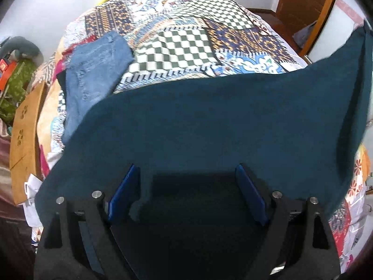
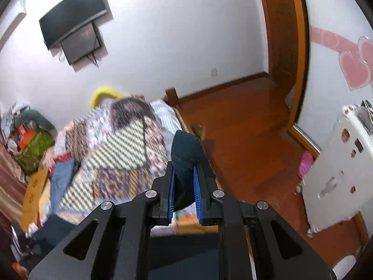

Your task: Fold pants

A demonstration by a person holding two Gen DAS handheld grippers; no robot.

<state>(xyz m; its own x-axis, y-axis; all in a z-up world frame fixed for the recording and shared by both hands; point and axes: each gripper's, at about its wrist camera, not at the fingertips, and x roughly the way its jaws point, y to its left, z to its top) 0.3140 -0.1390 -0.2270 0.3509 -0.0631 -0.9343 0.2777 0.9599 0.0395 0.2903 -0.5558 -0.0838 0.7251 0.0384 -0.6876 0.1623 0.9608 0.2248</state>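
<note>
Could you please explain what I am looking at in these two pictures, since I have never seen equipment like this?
No robot here: a person holds a two-finger gripper in each hand, each with a fisheye camera looking along its fingers. In the left view, the left gripper stands open, with dark teal pants draped over it. In the right view, the right gripper pinches a bunch of the same pants between blue pads. Below lies a bed under a patchwork quilt, with folded jeans on it.

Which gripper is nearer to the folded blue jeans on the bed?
Left. The left gripper hangs close before the jeans, which lie just ahead to its left. The right gripper, clamping the teal pants, stands farther off.
</note>
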